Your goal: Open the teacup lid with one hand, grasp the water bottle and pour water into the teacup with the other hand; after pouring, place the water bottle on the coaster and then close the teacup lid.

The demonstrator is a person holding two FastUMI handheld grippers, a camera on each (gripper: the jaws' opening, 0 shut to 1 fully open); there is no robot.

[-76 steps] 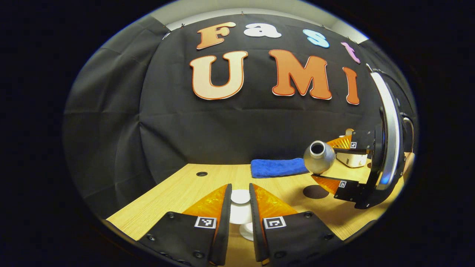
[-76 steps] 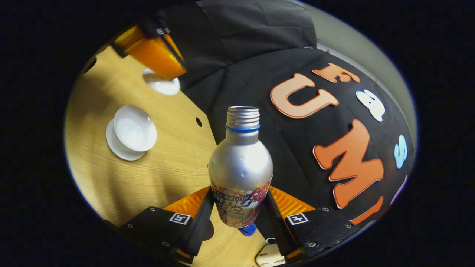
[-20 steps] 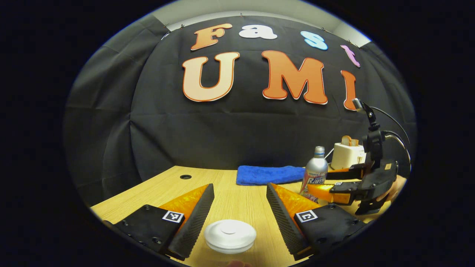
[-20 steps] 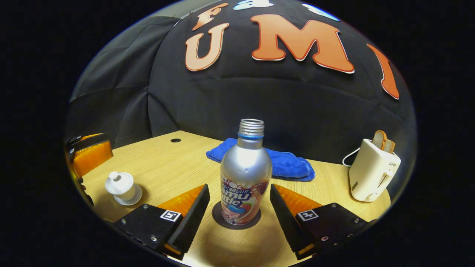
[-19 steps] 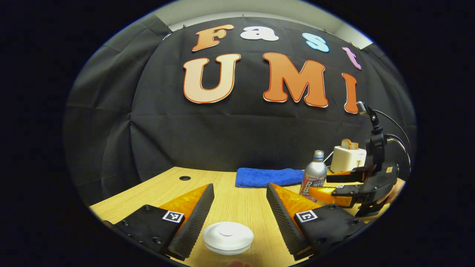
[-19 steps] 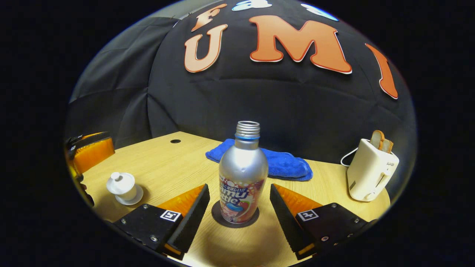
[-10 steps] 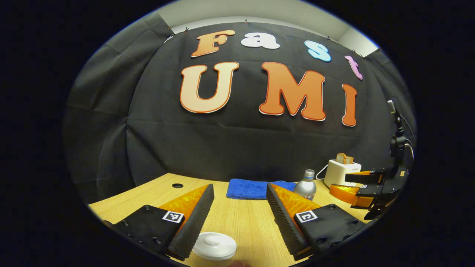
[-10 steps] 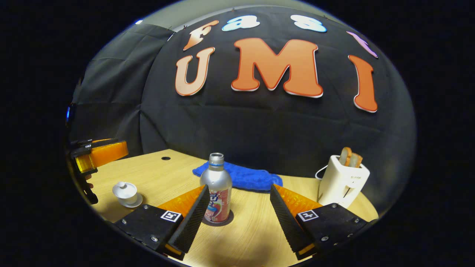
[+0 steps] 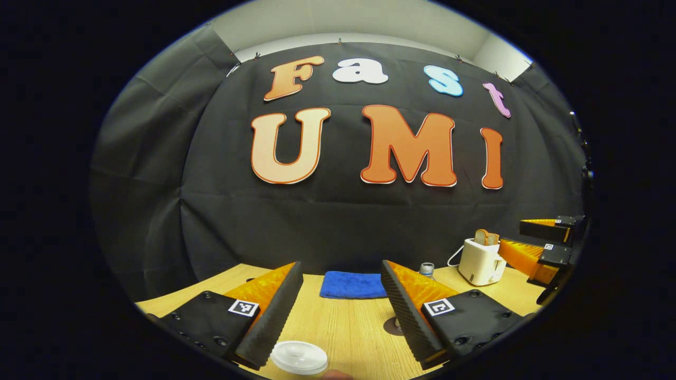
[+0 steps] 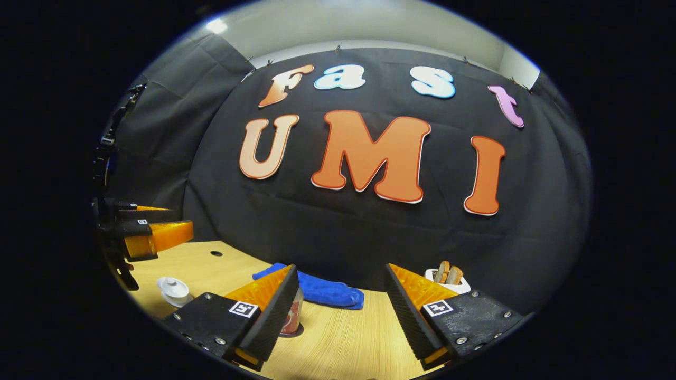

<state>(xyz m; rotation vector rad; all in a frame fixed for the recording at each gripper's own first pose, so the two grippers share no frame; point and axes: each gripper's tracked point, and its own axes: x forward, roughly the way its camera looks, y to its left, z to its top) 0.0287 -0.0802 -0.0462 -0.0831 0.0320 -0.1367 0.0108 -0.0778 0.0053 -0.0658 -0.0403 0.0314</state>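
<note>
Task complete: white ceramic lidded teacup (image 10: 174, 290) closed, silver metal water bottle (image 10: 292, 316) on dark round coaster (image 9: 393, 326); left gripper (image 9: 340, 301) and right gripper (image 10: 340, 303) released, empty.

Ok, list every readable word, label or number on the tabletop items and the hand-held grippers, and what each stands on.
Water bottle: printed label, mostly hidden; unreadable.
Toaster: any marking too small to read.
Square markers: black-and-white patterns, no letters.
Nothing legible here.
</note>
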